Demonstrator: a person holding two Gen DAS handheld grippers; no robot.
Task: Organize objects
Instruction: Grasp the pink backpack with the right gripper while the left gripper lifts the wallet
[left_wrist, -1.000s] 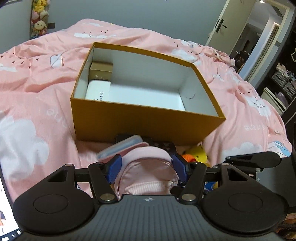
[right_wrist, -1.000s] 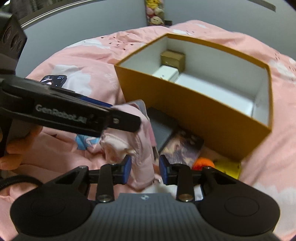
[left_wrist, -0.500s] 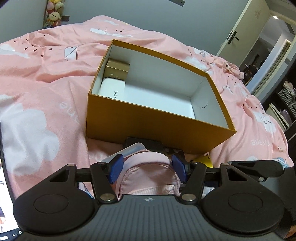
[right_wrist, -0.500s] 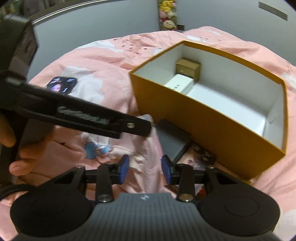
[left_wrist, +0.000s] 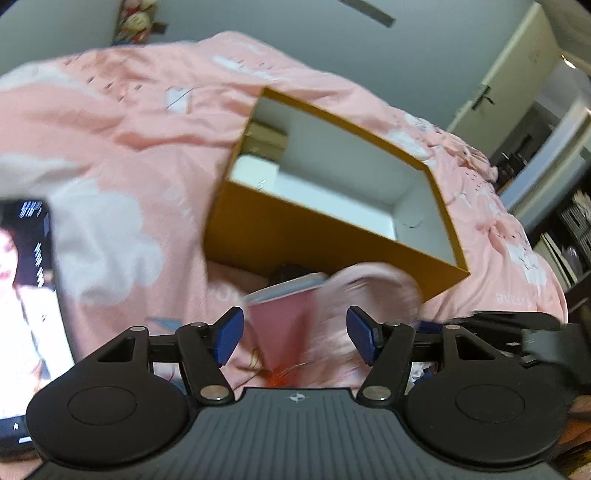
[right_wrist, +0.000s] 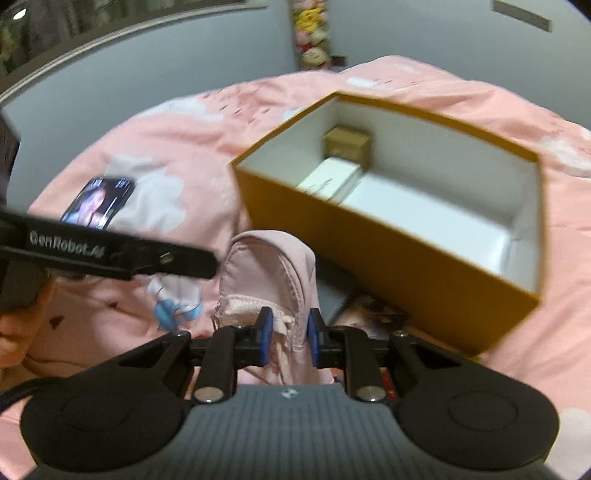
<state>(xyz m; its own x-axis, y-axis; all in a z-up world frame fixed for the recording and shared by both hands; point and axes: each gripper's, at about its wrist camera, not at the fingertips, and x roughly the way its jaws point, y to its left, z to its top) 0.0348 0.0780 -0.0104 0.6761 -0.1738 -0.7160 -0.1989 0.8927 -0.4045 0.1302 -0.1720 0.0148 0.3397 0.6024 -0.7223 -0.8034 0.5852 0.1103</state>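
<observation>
right wrist view: my right claw (right_wrist: 286, 334) is clenched on the soft, light pink pouch (right_wrist: 271, 266) at lower centre, by its zip edge; left claw (left_wrist: 295, 334) opening, pads off it.

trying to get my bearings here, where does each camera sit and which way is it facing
Left wrist: sits on the left gripper, angled down over the bed at the orange box; its fingers are opening, clear of the pink pouch.
Right wrist: sits on the right gripper, angled down at the same box; its fingers pinch the pouch, and the left gripper's arm and a hand show at left.
Shared: box, pouch, phone, pink bedding.
</observation>
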